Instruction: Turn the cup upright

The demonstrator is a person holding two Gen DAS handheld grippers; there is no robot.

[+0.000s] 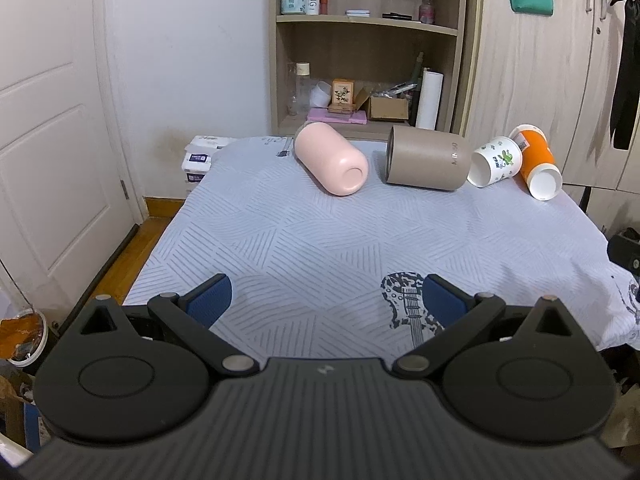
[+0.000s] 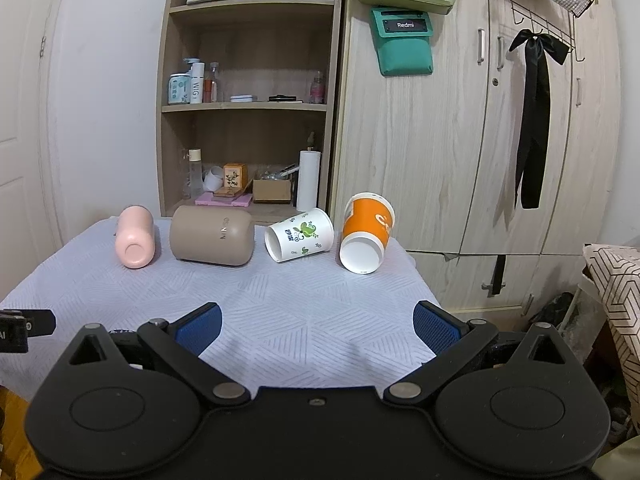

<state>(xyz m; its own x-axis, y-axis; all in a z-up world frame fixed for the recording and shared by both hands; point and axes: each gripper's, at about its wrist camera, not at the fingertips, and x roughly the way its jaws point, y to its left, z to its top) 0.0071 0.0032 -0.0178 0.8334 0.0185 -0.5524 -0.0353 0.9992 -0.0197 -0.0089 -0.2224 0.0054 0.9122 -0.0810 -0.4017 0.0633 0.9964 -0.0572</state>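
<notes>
Nearest: left gripper [image 1: 328,298] sits low over the near edge of the table, jaws wide apart, nothing between the blue pads [image 1: 210,300]. Right gripper [image 2: 318,326] is the same, jaws spread, empty, hovering over the near half of the patterned cloth [image 2: 280,308]. Both look staged for an approach, none begun yet (my read, not seen).

Middle band of the cloth is bare, so there is open room to travel forward without clipping anything.

Far row, all lying on their sides near the back edge: pink cup [image 2: 135,237] at the left, base end toward the cameras; taupe cup [image 2: 212,236] just beside it, axis running left-right; white floral paper cup [image 2: 300,234] next, its open mouth toward the left; orange paper cup [image 2: 367,232] at the right end, tipped with its mouth down and forward, near the right table edge. None is upright, so the task is at its start. Which cup goes first I cannot tell.

Edges: the orange cup sits closest to the drop-off on the right, and a sideways nudge could roll it off (paper, light). The floral and orange cups look close together or touching in the left view, leaving little finger room between them. Pink and taupe have a clear gap. Behind the row stand the shelf unit [image 2: 248,120] and wardrobe [image 2: 460,140], so overshoot room past the cups is short. Left of the table the floor drops away beside the door [image 1: 52,140].
</notes>
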